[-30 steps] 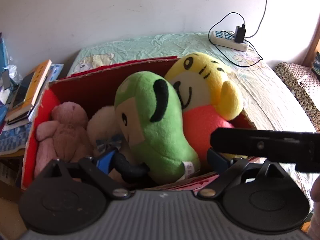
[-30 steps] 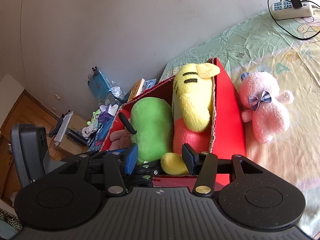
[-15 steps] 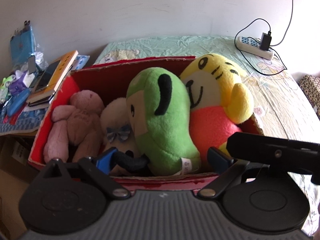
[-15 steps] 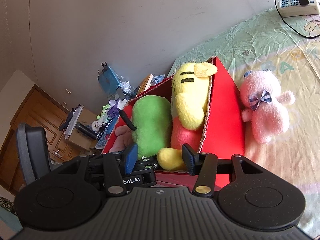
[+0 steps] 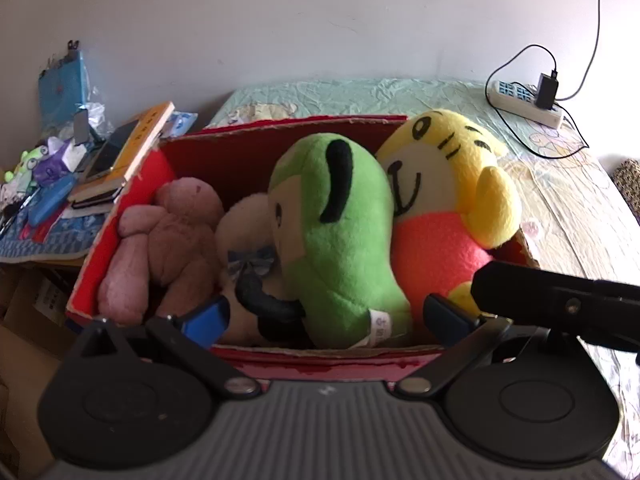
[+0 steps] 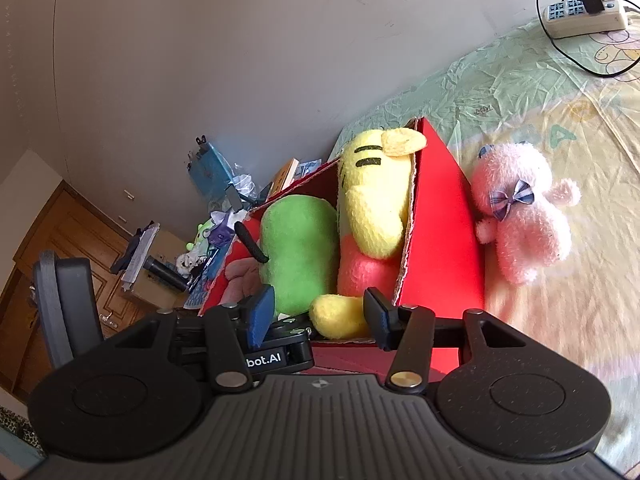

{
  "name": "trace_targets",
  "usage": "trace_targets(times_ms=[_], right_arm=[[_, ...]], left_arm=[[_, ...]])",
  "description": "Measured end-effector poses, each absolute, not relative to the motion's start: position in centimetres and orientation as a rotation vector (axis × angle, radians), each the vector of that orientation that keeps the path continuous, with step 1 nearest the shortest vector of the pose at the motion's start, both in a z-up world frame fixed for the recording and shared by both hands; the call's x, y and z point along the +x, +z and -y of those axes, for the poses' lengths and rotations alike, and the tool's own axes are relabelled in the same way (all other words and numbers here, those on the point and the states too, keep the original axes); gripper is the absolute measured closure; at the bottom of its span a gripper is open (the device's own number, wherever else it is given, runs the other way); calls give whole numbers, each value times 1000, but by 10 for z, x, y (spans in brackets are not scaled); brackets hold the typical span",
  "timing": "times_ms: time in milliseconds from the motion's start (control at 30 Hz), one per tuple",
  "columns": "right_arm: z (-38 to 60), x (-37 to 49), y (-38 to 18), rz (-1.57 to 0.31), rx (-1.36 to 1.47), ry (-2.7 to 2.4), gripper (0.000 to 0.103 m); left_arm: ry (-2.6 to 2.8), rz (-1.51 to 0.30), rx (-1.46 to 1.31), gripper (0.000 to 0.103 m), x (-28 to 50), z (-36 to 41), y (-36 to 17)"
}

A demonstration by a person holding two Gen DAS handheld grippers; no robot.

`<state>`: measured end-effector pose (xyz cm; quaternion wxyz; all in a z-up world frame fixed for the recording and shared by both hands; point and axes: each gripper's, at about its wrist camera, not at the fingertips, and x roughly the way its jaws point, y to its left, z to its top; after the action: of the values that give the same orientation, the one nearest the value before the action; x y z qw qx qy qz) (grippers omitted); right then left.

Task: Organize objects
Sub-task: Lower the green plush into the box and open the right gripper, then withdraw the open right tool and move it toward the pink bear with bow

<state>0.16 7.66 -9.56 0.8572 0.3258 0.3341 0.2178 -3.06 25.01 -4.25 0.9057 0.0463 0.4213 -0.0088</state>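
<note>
A red cardboard box point(image 5: 280, 128) on the bed holds a green plush point(image 5: 340, 248), a yellow and orange tiger plush point(image 5: 448, 184), a brown bear point(image 5: 168, 240) and a cream plush with a bow point(image 5: 244, 236). My left gripper point(image 5: 328, 316) is open and empty at the box's near rim. My right gripper point(image 6: 316, 316) is open and empty, at the box's near end by the tiger's yellow foot point(image 6: 340, 316). The box point(image 6: 444, 240), green plush point(image 6: 300, 252) and tiger point(image 6: 376, 196) also show there. A pink plush with a plaid bow point(image 6: 524, 216) lies on the bed right of the box.
A power strip point(image 5: 524, 100) with a plugged charger and cable lies at the bed's far right by the wall. Books point(image 5: 128, 152) and clutter fill a low table left of the box. The right gripper's body point(image 5: 560, 304) crosses the left view. A wooden door point(image 6: 72, 240) stands far left.
Both grippers have drawn back from the box, so more of it and the side table shows. Both stayed open and empty. The toys have not moved.
</note>
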Motion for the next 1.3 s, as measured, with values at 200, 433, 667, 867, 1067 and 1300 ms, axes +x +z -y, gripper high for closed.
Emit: trace_targets(times_ms=[200,433,667,867,1067,1300], right_arm=[[-84,-4,-96,-671,674,399,51],[-91,-10,-96,-632,665,329,51],[-96,-12,-96,-619,659,288,50],[-91,-9,-97,-634,662,333,50],[-83,-1,-97,-675,678,411,50],[-73,6,-88,-726,639,516,40]], left_arm=[[-58,-862,72,1,-29,-255,-46],[-101,-835,63,1,-30,-259,-49],[-136,-851,43,1,-25,-263,-51],[-115,-848,48,1,-26,-261,-52],[-45,-858,53,1,-27,-256,-51],[68,-881,95,1,-33,-244,-39]])
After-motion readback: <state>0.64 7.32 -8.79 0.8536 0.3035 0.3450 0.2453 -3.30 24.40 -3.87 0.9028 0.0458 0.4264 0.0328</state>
